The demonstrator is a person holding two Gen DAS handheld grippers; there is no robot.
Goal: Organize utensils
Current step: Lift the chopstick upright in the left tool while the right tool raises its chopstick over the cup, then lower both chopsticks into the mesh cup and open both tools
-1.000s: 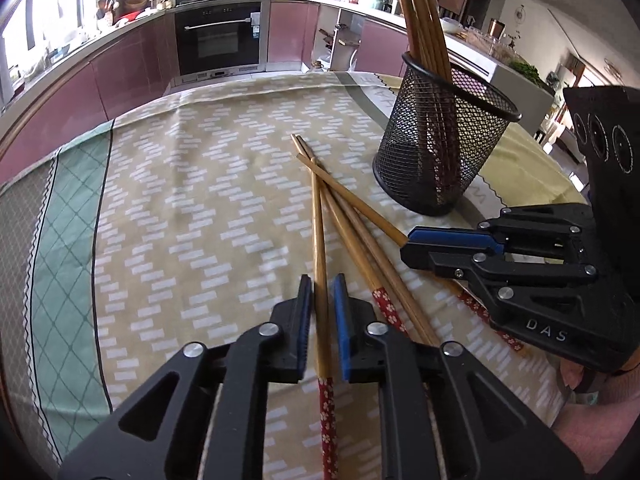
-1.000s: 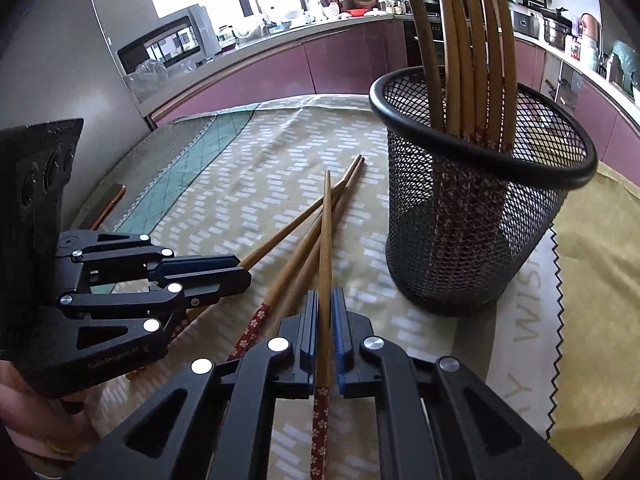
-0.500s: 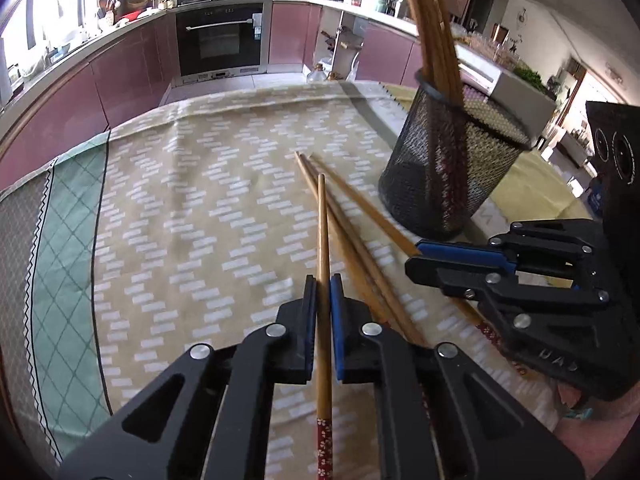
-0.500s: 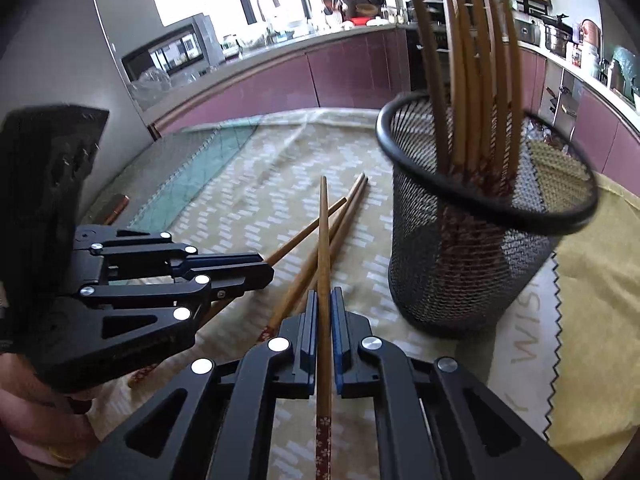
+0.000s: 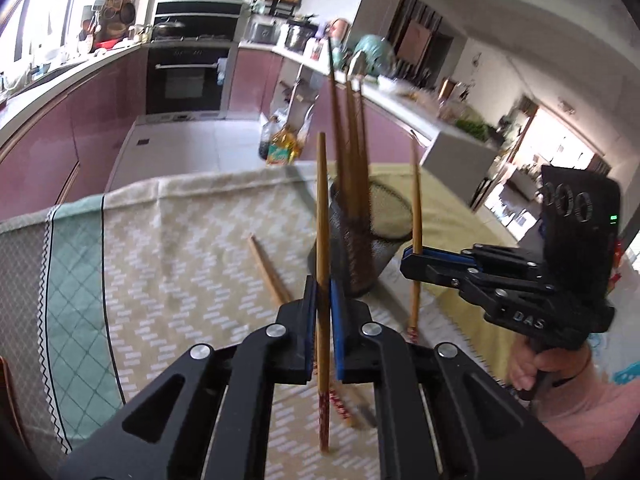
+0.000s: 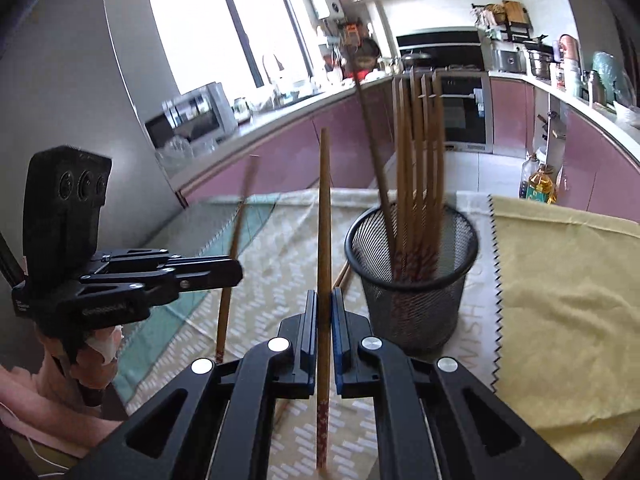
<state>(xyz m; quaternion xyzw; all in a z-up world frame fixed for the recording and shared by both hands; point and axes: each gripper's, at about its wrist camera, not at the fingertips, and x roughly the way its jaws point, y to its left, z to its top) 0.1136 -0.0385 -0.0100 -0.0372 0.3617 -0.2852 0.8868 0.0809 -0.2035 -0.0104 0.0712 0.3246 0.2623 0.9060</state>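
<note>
My left gripper (image 5: 323, 292) is shut on a wooden chopstick (image 5: 322, 216) that stands nearly upright above the table, red patterned end down. My right gripper (image 6: 324, 304) is shut on a second chopstick (image 6: 324, 216), also tilted up off the cloth. Each gripper shows in the other's view: the right gripper (image 5: 416, 258) with its chopstick (image 5: 415, 200), the left gripper (image 6: 234, 272) with its chopstick (image 6: 236, 232). A black mesh holder (image 6: 414, 284) with several chopsticks (image 6: 418, 152) stands just right of the right gripper; the same holder (image 5: 360, 248) appears between both grippers. Loose chopsticks (image 5: 266, 270) lie on the cloth.
A beige patterned tablecloth (image 5: 180, 264) with a green border covers the table; a yellow cloth (image 6: 560, 280) lies to the right of the holder. A hand (image 5: 528, 368) in a pink sleeve grips the right tool. Purple kitchen cabinets and an oven (image 5: 188, 76) stand beyond the table's far edge.
Both grippers closed on a chopstick each and lifted them off the cloth, tipping them from flat to nearly upright. Both views rose and swung up toward the kitchen.
</note>
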